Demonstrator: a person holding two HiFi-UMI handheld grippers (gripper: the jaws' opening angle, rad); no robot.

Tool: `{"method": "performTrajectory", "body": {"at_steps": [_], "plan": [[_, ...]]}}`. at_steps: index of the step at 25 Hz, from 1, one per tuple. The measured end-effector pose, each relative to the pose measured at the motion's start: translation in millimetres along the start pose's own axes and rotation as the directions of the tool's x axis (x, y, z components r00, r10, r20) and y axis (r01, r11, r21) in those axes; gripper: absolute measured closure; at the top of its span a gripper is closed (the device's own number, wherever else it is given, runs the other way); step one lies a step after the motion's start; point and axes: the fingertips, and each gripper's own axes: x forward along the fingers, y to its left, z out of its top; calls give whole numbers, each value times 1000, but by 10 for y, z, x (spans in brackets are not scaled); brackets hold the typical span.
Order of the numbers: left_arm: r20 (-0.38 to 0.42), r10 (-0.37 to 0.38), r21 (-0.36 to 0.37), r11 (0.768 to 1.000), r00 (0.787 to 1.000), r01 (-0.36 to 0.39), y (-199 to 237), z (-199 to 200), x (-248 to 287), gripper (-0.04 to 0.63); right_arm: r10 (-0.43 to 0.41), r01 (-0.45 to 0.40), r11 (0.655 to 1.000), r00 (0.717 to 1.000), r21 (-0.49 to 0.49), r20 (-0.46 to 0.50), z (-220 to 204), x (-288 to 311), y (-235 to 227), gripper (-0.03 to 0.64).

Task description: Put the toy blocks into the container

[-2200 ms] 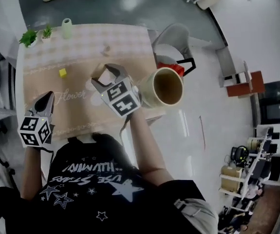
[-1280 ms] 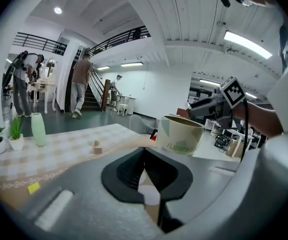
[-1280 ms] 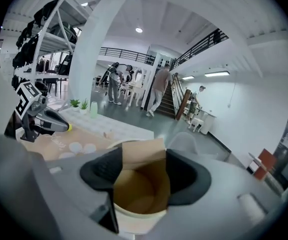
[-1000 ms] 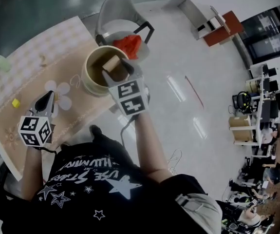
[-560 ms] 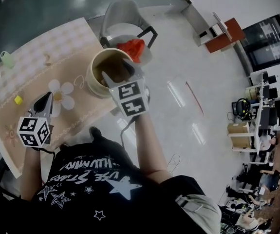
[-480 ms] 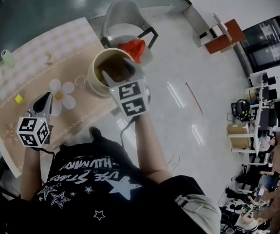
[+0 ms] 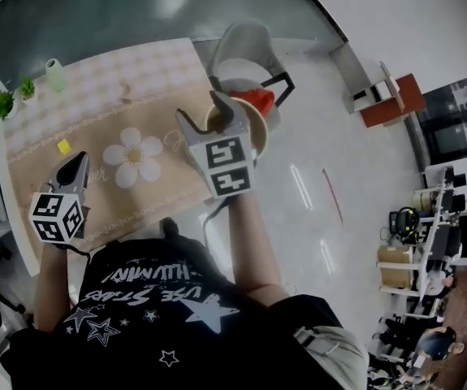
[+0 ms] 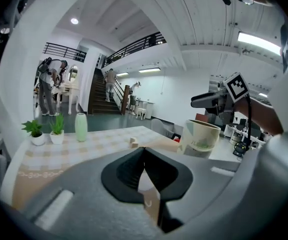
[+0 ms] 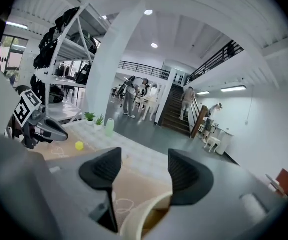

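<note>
Right gripper point(image 7: 200, 108) newly spread — container point(image 9: 139, 211) beneath

We're not carrying the tan block in the right hand-held gripper point(image 7: 197, 106) anymore. A second ago it was sitting between the jaws over the container point(image 7: 259, 127). Now they're empty and have just been opening wider, and we're swinging the gripper off the container's mouth toward the tabletop point(image 7: 95, 88) side.
</note>
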Motion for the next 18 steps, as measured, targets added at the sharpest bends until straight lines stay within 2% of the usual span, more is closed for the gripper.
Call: {"method": "performTrajectory", "body": {"at_steps": [4,8,13,18], "plan": [[6,102,-44,994,995,-102,467,-142,-192,586,110,-110,994,994,-18,24,159,485,406,322],[11,186,-85,979,982,-185,935,-214,-608,585,190,-188,981,981,-42,28,404,770,957,322],[4,312,-146,940,950,-308,1322,-458,-1048,586,342,-341,938,940,-67,7,468,1198,1682,322],[-18,378,-188,908,926,-375,1597,-716,-1423,586,432,-433,898,901,-71,-34,416,1522,2362,322]]}}
